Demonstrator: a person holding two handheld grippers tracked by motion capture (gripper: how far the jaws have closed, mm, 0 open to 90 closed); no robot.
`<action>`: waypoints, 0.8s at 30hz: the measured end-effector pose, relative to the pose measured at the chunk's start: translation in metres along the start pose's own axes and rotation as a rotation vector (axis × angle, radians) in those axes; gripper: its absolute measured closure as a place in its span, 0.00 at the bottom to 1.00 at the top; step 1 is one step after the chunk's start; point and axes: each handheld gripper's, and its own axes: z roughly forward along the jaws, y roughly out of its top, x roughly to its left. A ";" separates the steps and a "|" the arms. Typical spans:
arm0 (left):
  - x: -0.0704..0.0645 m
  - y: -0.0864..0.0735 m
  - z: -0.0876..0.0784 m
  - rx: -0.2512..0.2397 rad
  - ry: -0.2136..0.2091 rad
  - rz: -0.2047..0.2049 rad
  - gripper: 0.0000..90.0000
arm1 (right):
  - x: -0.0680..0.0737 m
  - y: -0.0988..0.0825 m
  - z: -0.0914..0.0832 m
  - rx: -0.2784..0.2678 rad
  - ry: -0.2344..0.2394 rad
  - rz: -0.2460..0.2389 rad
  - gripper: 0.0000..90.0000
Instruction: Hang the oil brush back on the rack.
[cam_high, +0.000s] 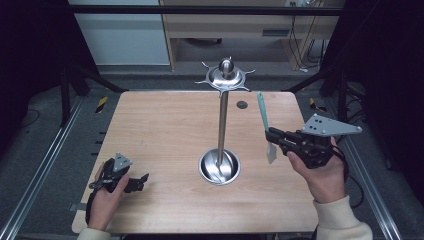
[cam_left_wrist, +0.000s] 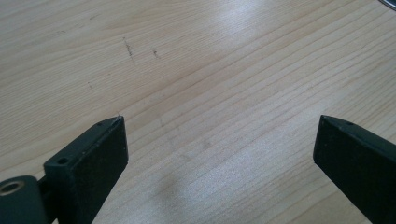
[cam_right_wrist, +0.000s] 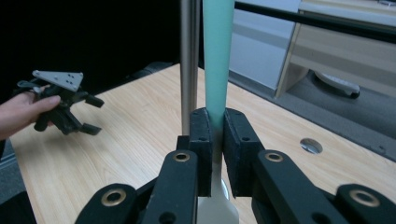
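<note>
1. The right tool (cam_high: 270, 134) is clamped narrow on a spatula (cam_high: 263, 114) with a teal handle and a pale blade; in the right gripper view the two black pads press the handle (cam_right_wrist: 217, 60) from both sides.
2. The spatula stands roughly upright in that grip, handle up and blade (cam_high: 271, 152) hanging below the jaws, clear of the counter (cam_high: 165, 125).
3. Landmark: the steel utensil stand (cam_high: 222, 122), a thin pole rising from a round bowl-like base (cam_high: 219, 167) to a domed cap with hooks (cam_high: 226, 76).
4. The spatula is held to the right of the stand's pole, near it but apart, at about mid-height of the pole. In the right gripper view the pole (cam_right_wrist: 188, 60) rises just behind the handle.
5. The left tool (cam_high: 140, 182) sits well to the left of the stand's base, low over the counter, in the person's left hand (cam_high: 106, 192).
6. Its jaws stand wide apart with only bare wood between them, as the left gripper view shows (cam_left_wrist: 219, 154).
7. A small round dark hole (cam_high: 242, 104) lies in the counter just behind and to the right of the stand.
</note>
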 end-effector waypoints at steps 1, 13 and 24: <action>0.000 0.000 0.000 0.000 0.000 0.000 0.03 | 0.001 0.001 0.000 -0.007 0.001 -0.003 0.92; 0.000 0.000 0.000 0.000 -0.001 0.000 0.03 | 0.008 0.010 0.002 -0.016 0.021 -0.020 0.92; 0.000 0.000 0.000 0.001 -0.002 0.001 0.03 | 0.008 0.014 0.006 -0.015 0.025 -0.017 0.92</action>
